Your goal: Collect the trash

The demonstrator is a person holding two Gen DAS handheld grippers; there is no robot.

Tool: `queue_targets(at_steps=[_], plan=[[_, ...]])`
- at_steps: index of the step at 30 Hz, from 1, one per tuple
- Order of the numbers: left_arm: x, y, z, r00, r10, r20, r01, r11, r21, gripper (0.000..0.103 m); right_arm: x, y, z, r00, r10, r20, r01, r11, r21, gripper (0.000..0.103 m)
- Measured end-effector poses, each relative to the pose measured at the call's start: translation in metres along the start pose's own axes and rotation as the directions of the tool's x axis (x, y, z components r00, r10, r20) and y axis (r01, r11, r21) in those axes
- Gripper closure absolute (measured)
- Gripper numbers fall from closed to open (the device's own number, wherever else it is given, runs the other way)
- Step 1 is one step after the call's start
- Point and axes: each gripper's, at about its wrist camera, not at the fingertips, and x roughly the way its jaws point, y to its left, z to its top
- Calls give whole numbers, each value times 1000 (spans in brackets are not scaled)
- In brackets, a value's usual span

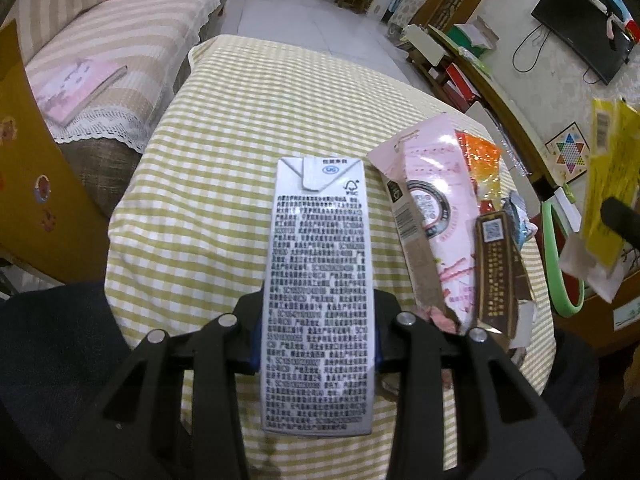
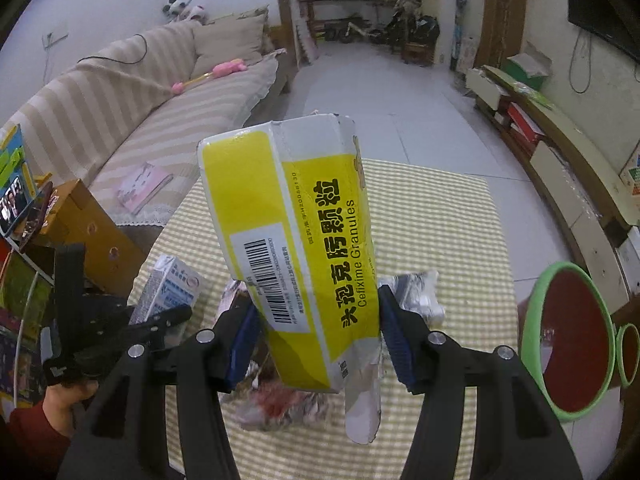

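Observation:
My left gripper (image 1: 318, 344) is shut on a grey milk carton (image 1: 320, 280) covered in small print and holds it above the checked table (image 1: 224, 184). My right gripper (image 2: 316, 332) is shut on a yellow and white medicine box (image 2: 296, 240), lifted over the table; the box also shows at the right edge of the left wrist view (image 1: 608, 184). A pink wrapper (image 1: 436, 216), an orange packet (image 1: 482, 164) and a brown flattened box (image 1: 496, 272) lie on the table to the right of the carton. The left gripper with the carton (image 2: 168, 292) shows in the right wrist view.
A green-rimmed red bin (image 2: 568, 340) stands right of the table. A striped sofa (image 2: 132, 120) with a pink book (image 1: 76, 88) is on the left. A brown cardboard box (image 1: 36, 184) stands by the table's left. A TV cabinet (image 2: 560, 152) runs along the right wall.

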Motion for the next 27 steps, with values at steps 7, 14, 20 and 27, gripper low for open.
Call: queue_targets(at_steps=[7,14,20,27], plan=[[-25,-13,2,999,19,48,-20,999,31,67,-9,-5,-20,999,2,34,-3,999,45,48],[-49,-39,21,993,-1,118,-9,997,82,67,-10,-8,-24,999,-12,41,9,997,73,47],[-58,-71,37,987,-44,157,22,990,142,67,-19,-26,-31,997,-53,54,47,992,115,46],[-55,-107,45,982,-102,159,67,975,210,67,-29,-50,-43,994,-97,53,85,979,187,46]])
